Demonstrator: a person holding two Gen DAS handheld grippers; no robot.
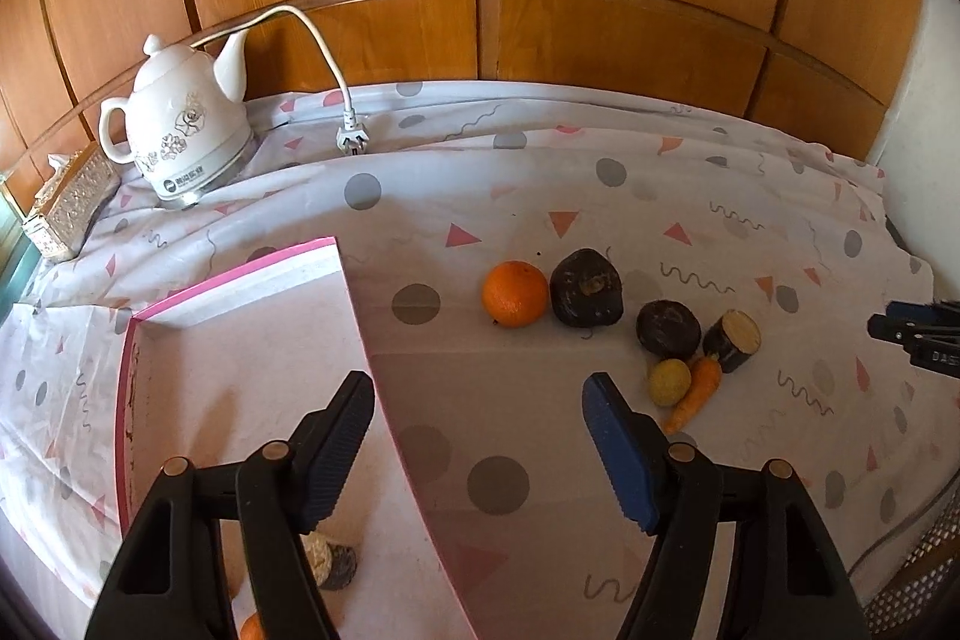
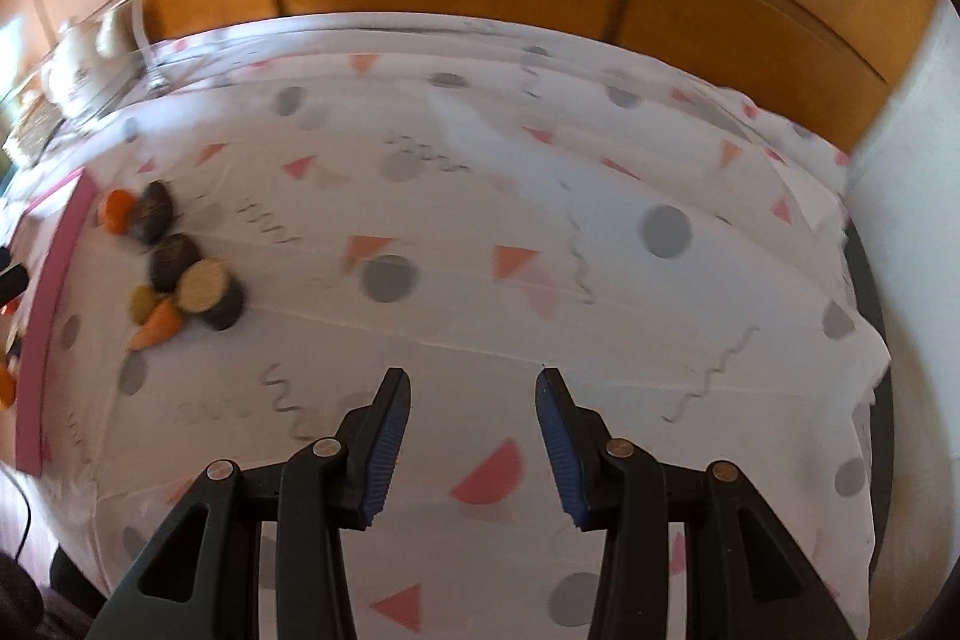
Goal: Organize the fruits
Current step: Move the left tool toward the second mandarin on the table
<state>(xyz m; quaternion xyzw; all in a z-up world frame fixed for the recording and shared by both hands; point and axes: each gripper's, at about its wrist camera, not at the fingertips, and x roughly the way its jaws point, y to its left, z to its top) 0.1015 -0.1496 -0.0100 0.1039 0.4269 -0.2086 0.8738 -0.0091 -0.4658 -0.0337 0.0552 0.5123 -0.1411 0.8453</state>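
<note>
I held the left gripper [image 1: 478, 403] wide apart and empty over the pink tray's rim [image 1: 384, 400]. The right gripper [image 2: 474, 403] gaped empty above the desk [image 2: 540, 220]. The orange [image 1: 515, 294] sat beside dark fruits [image 1: 586, 287], right of the tray.

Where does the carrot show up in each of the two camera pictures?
Left wrist view: the carrot lies right of centre on the cloth, touching a small yellow fruit.
Right wrist view: the carrot lies at the far left, blurred, close to the pink box.
Shared landmark: the cut dark piece with a pale face, just beside the carrot in both.
</note>
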